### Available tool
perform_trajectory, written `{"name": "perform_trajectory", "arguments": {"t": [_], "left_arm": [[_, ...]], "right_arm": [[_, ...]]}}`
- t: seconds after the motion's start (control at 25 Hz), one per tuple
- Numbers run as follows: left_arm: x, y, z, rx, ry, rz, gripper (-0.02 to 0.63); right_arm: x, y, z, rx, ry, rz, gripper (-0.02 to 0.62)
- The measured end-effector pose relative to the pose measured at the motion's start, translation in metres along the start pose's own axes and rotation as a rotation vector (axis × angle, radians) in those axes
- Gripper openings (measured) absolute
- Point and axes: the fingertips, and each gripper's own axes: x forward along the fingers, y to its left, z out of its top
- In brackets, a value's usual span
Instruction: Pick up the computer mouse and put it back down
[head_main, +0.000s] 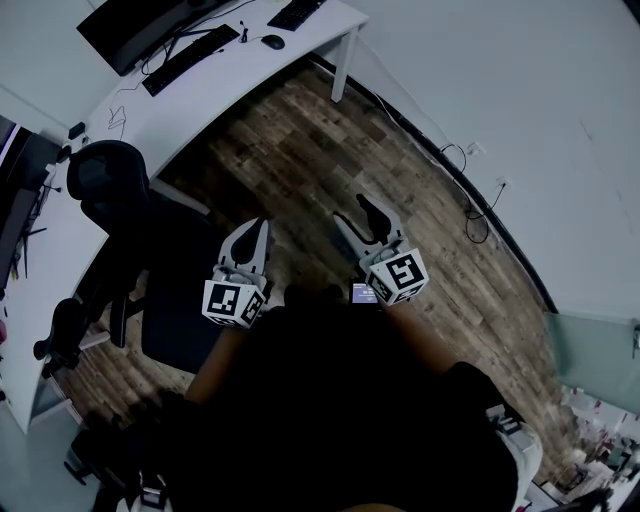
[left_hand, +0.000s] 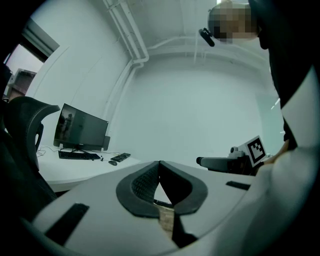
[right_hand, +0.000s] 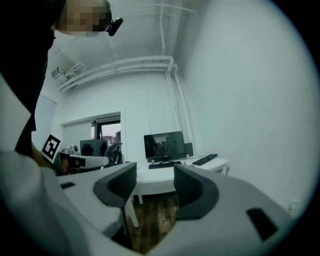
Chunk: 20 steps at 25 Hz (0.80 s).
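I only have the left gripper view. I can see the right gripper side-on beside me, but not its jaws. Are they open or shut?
Observer: Open. The right gripper view shows the right gripper with its jaws apart and nothing between them, only floor and desk beyond.
Operator: Is anything standing between me and the desk?
Observer: In the head view, only bare wooden floor lies ahead of you up to the white desk. The black chair stands off to the left.
Operator: And the mouse, is it touching anything?
Observer: From above, the mouse lies between the long keyboard and a shorter keyboard, apart from both.
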Motion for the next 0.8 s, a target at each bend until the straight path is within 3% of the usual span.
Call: {"name": "perform_trajectory", "arguments": {"t": [0.8], "left_arm": [[0.02, -0.021, -0.014, -0.017, 0.026, 0.02, -0.006]], "right_arm": [[-0.035, -0.043, 0.007, 0.052, -0.042, 0.006, 0.233]]}}
